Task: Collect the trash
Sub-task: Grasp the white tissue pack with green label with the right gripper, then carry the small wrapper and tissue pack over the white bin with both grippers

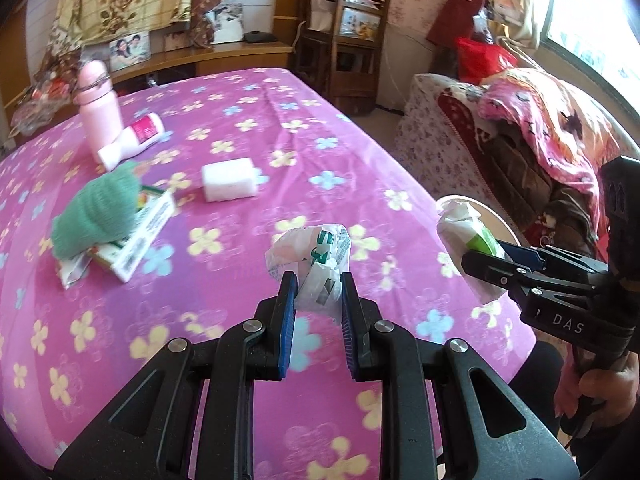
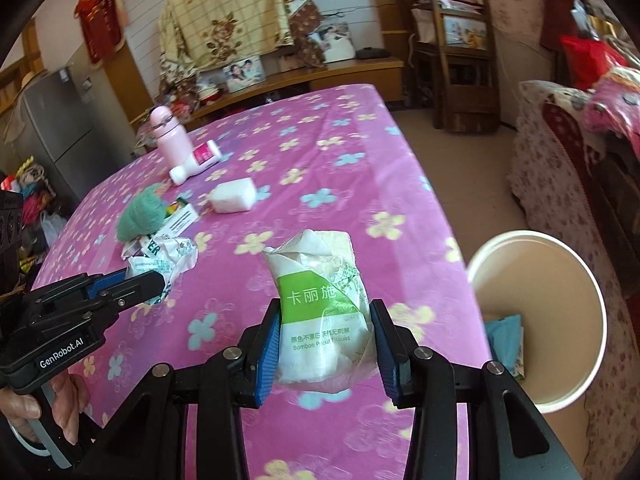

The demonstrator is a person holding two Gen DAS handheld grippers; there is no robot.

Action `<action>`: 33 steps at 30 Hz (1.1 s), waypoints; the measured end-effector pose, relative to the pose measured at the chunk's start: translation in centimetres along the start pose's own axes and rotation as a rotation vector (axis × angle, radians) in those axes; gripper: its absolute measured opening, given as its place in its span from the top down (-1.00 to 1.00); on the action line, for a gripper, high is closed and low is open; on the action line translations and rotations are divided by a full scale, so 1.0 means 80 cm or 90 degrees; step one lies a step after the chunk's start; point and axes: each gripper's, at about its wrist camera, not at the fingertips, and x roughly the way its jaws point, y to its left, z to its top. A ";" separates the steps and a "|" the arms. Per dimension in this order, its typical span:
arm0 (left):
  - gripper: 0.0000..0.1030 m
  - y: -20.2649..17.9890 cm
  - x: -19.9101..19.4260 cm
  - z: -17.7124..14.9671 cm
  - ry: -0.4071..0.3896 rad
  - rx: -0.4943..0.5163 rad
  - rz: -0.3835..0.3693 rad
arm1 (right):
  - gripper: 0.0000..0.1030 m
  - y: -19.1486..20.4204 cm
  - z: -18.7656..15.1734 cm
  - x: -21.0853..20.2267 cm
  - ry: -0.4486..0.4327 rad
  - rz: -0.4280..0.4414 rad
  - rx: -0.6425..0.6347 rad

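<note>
Left tool (image 1: 318,280) around crumpled wrapper (image 1: 312,256), right tool (image 2: 324,316) around tissue pack (image 2: 320,312), both level.

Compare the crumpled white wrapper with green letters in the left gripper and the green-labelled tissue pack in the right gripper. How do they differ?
The crumpled white wrapper with green letters is balled up and wrinkled; the green-labelled tissue pack keeps a fuller, pack-like shape. The wrapper shows scattered green print, the pack one solid green panel. The pack looks bulkier, so the right gripper has wider-set jaws than the left gripper. Both are held clamped above the pink flowered tablecloth.
</note>
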 end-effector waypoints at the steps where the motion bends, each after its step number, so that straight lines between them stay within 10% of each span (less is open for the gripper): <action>1: 0.65 -0.006 0.002 0.002 0.000 0.006 -0.003 | 0.20 -0.005 -0.001 -0.002 -0.001 -0.004 0.004; 33: 0.65 -0.152 0.087 0.041 0.038 0.077 -0.121 | 0.20 -0.170 -0.031 -0.050 -0.014 -0.119 0.148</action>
